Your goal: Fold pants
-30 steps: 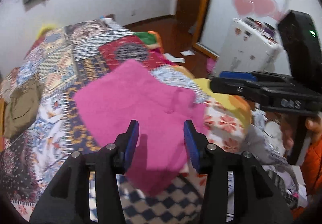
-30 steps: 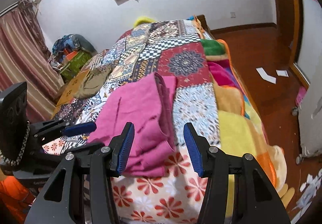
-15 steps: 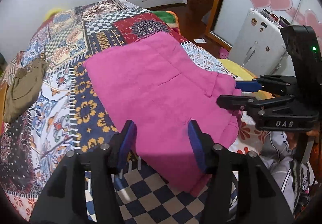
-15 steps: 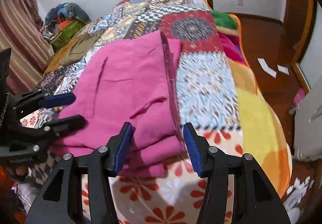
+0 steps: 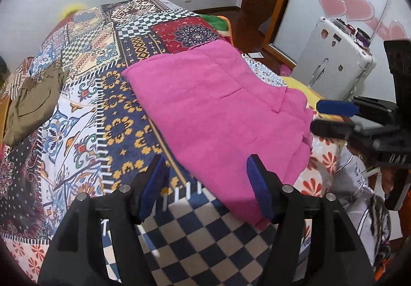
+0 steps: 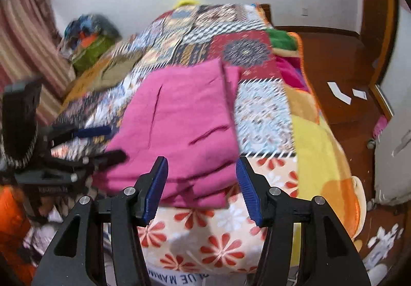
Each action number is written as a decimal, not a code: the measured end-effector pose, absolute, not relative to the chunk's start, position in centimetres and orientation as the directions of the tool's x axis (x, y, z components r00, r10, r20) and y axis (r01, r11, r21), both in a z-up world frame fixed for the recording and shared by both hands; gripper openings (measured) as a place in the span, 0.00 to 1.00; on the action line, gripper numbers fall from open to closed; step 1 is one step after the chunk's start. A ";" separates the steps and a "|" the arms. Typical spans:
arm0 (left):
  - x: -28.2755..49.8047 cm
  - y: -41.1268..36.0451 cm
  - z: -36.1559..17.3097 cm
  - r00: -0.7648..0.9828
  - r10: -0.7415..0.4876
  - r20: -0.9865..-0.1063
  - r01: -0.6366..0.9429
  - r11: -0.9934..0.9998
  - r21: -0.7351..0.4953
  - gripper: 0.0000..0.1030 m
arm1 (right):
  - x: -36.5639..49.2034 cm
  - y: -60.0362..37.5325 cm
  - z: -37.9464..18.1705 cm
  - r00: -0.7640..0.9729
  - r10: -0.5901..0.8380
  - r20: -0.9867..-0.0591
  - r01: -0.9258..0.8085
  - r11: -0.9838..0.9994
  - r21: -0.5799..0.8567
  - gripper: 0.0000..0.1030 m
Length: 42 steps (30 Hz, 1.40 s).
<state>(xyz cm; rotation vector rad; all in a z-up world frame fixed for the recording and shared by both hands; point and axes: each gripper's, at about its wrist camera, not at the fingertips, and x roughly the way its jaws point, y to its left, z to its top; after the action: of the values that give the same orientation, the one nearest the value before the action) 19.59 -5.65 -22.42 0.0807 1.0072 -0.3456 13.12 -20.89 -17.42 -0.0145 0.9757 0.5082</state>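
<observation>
Pink pants (image 5: 218,108) lie folded flat on the patchwork bed cover; they also show in the right wrist view (image 6: 179,126). My left gripper (image 5: 208,185) is open and empty, just above the near left corner of the pants. My right gripper (image 6: 201,185) is open and empty, hovering at the near edge of the pants. The right gripper also shows at the right of the left wrist view (image 5: 331,117), beside the pants' right edge. The left gripper also shows at the left of the right wrist view (image 6: 105,143).
An olive garment (image 5: 30,103) lies on the bed's left side. A white suitcase (image 5: 334,60) stands right of the bed on the wooden floor (image 6: 334,60). A pile of bags (image 6: 90,39) sits beyond the bed's far left.
Both grippers have drawn back toward the near edge of the bed. The left gripper's jaws have opened wider. The pants lie still and flat.
</observation>
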 end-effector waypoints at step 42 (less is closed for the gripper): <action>37.8 -1.5 -26.4 0.410 -0.145 -0.901 0.290 0.957 -0.022 0.77 | 15.6 -23.7 -20.8 0.434 0.292 -0.852 -0.289 0.941 0.175 0.55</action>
<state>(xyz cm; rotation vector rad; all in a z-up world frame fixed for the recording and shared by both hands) 37.77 -1.47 -26.40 0.1451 1.1165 -0.2750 15.61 -23.74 -20.81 0.0023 1.0620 0.3617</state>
